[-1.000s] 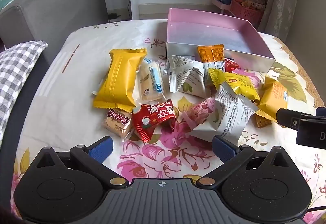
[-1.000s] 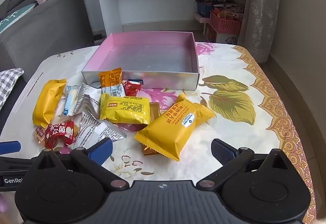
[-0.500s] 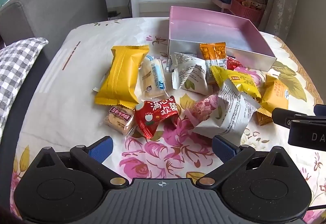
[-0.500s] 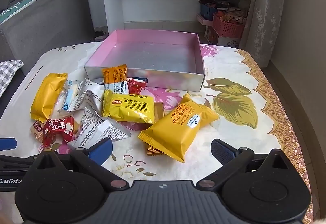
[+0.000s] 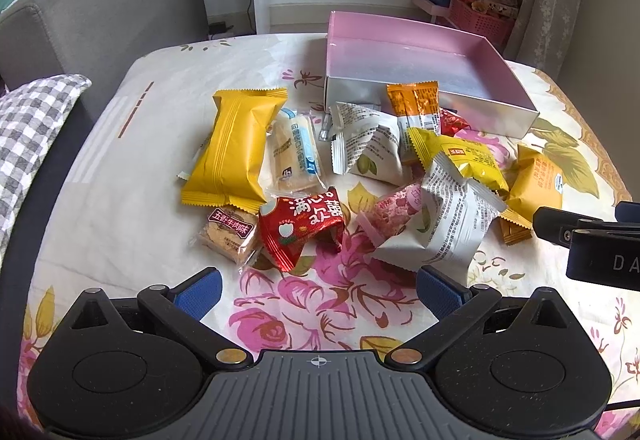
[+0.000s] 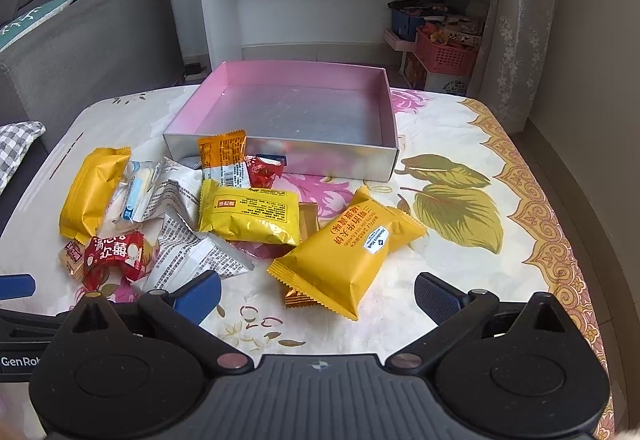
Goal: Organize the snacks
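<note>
My left gripper point(image 5: 318, 286) low centre of frame, fingers spread wide, nothing between. My right gripper point(image 6: 318, 292) likewise, fingers apart, empty. Snack pile mid-frame on floral tablecloth point(image 5: 100, 208). Pink box point(image 6: 296, 112) upper centre, empty, just behind pile. Red packet point(image 5: 302, 226) ahead of left gripper, Chinese characters in white. Small biscuit pack point(image 5: 230, 234) beside it, dark label with Chinese text. Big yellow pack point(image 6: 344, 252) ahead of right gripper reads "WAFFLE SANDWICH", blue-white badge. Right view lower left: "GenRob" on black housing. Left view right edge: "DA".
</note>
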The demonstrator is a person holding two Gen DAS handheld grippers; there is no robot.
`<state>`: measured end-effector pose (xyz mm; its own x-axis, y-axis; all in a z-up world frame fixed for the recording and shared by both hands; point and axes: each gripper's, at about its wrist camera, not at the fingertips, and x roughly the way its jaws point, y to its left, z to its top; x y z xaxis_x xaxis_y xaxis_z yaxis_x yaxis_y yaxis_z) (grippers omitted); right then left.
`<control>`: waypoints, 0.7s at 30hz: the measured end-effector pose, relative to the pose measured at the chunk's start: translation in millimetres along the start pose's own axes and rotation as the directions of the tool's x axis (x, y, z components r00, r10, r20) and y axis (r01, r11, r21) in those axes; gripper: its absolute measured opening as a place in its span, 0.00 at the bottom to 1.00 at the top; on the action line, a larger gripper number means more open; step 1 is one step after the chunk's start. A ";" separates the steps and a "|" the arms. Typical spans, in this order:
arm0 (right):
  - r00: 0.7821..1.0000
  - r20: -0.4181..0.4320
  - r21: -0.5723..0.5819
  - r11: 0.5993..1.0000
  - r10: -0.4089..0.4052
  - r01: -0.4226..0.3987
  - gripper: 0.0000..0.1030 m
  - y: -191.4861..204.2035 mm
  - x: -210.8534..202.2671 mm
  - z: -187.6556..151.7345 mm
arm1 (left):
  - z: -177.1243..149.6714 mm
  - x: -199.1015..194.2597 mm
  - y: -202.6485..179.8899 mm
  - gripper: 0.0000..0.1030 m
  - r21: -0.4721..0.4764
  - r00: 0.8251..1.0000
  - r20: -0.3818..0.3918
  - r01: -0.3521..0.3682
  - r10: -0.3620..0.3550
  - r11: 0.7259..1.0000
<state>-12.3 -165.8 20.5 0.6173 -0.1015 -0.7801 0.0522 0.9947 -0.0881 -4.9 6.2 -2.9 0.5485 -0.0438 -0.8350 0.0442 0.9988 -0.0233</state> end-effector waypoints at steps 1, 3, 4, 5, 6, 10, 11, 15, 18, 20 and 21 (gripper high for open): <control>1.000 0.000 0.000 1.000 0.000 0.000 0.93 -0.1 0.0 0.1 | -0.1 0.1 0.2 1.00 0.000 1.000 0.000 0.000 0.000 1.000; 1.000 0.000 -0.001 1.000 0.000 0.000 0.93 0.0 0.0 0.1 | -0.4 0.2 0.0 1.00 0.001 1.000 0.000 0.001 -0.001 1.000; 1.000 0.000 0.000 1.000 0.000 0.000 0.93 -0.1 0.0 0.1 | -0.4 0.2 0.3 1.00 0.001 1.000 -0.001 0.002 -0.002 1.000; 1.000 -0.001 0.000 1.000 0.000 0.000 0.93 0.0 0.0 0.0 | -0.6 0.2 0.1 1.00 0.002 1.000 -0.001 0.002 -0.002 1.000; 1.000 0.000 0.000 1.000 0.000 0.000 0.93 0.0 0.0 0.0 | -0.6 0.1 0.2 1.00 0.002 1.000 -0.002 0.002 -0.002 1.000; 1.000 0.000 0.000 1.000 0.000 0.000 0.93 0.0 0.0 -0.1 | -0.8 0.1 0.0 1.00 0.001 1.000 0.000 0.002 -0.002 1.000; 1.000 0.000 0.000 1.000 -0.001 0.001 0.93 -0.2 0.1 -0.1 | -0.9 0.1 -0.1 1.00 0.001 1.000 0.000 0.002 -0.002 1.000; 1.000 0.001 0.001 1.000 0.001 -0.001 0.93 -0.3 -0.6 -0.3 | -0.8 -0.1 -0.8 1.00 0.004 1.000 0.000 0.000 0.000 1.000; 1.000 0.002 0.004 1.000 0.000 0.000 0.93 -1.1 -0.6 -0.3 | -0.2 -0.2 -0.7 1.00 0.004 1.000 0.001 0.000 0.000 1.000; 1.000 0.001 0.005 1.000 0.000 0.000 0.93 -0.9 -0.3 -0.2 | -0.2 -0.1 -0.8 1.00 0.002 1.000 0.000 0.001 -0.001 1.000; 1.000 0.002 0.004 1.000 0.000 0.000 0.93 -0.8 -0.4 -0.2 | 0.0 -0.4 -0.4 1.00 0.002 1.000 0.000 0.002 -0.002 1.000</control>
<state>-12.8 -166.6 20.7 0.6187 -0.1017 -0.7790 0.0554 0.9948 -0.0859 -5.1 5.8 -2.6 0.5483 -0.0460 -0.8350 0.0470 0.9986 -0.0241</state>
